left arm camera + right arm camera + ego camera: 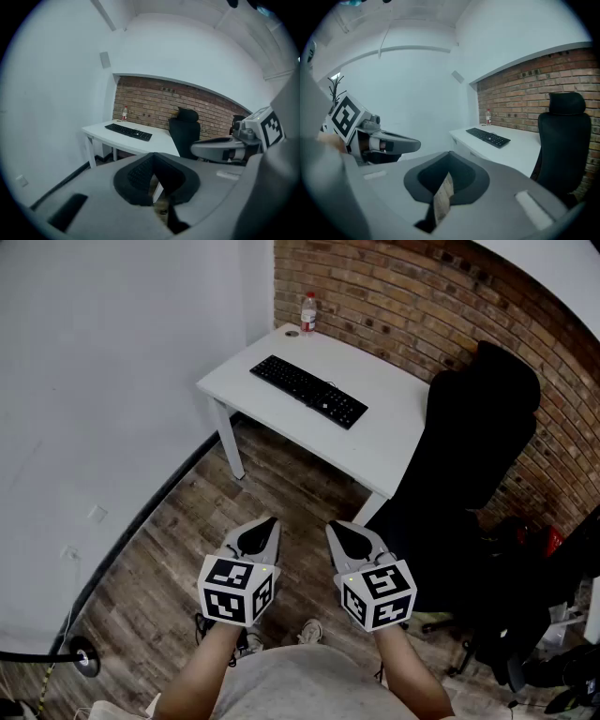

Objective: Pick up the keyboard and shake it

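The 2 claws, left gripper (261,536) and right gripper (349,540), were clenched and empty, well apart from the keyboard (308,391) lying on the table (394,442). Grasped at 1 end only, it would probably slip when shaken.

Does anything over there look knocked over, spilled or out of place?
Nothing stands out. The keyboard lies flat on the white desk, and the water bottle stands upright at its far corner.
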`<state>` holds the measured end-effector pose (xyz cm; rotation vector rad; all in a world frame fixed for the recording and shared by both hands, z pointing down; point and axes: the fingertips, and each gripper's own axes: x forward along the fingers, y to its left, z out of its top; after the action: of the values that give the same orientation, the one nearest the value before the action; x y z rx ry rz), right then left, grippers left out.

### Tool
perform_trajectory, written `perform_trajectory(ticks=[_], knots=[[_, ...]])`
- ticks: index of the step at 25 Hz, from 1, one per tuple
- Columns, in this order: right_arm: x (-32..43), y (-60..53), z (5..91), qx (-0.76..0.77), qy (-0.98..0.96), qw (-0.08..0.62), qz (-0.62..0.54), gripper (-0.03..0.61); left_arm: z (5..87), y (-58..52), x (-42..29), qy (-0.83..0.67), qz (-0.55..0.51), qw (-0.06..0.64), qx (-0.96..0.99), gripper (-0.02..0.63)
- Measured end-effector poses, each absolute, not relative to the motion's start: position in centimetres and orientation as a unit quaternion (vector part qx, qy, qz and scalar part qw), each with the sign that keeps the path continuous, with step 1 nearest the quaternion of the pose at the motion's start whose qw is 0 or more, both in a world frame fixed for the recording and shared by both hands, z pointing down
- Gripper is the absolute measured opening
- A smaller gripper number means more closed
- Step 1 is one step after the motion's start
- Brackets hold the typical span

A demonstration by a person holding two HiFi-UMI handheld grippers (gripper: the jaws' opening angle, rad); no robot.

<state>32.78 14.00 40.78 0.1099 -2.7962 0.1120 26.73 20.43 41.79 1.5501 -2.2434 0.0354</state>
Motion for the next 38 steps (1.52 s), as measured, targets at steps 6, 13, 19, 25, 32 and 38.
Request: perform_trajectory(ticks=[6,13,19,25,32,38], knots=[[34.1,10.5,41.1,0.033,-0.983,0.172,0.046,0.011,42.1,17.4,27.7,-0.81,0.014,0.214,0.546,-0.011],[33.9,7.4,40.7,0.028,-0.984,0.166,0.055,0.012,41.5,15.4,27.2,-0.819,0.018,0.214,0.531,-0.009],[32.3,5.7,40.7,0.026,-0.984,0.165,0.057,0.012,41.3,14.6,24.9,-0.827,0.018,0.213,0.52,-0.009],[29.0,4.4,41.5,0.028,-0.983,0.173,0.053,0.012,42.2,12.6,21.5,-0.819,0.019,0.217,0.531,-0.009],[22.2,2.5,42.3,0.046,-0.981,0.181,0.051,0.012,42.7,10.5,14.2,-0.808,0.02,0.216,0.547,-0.009],[15.5,1.9,42.1,0.063,-0.979,0.188,0.054,0.012,43.0,9.8,7.6,-0.796,0.021,0.228,0.561,-0.009]])
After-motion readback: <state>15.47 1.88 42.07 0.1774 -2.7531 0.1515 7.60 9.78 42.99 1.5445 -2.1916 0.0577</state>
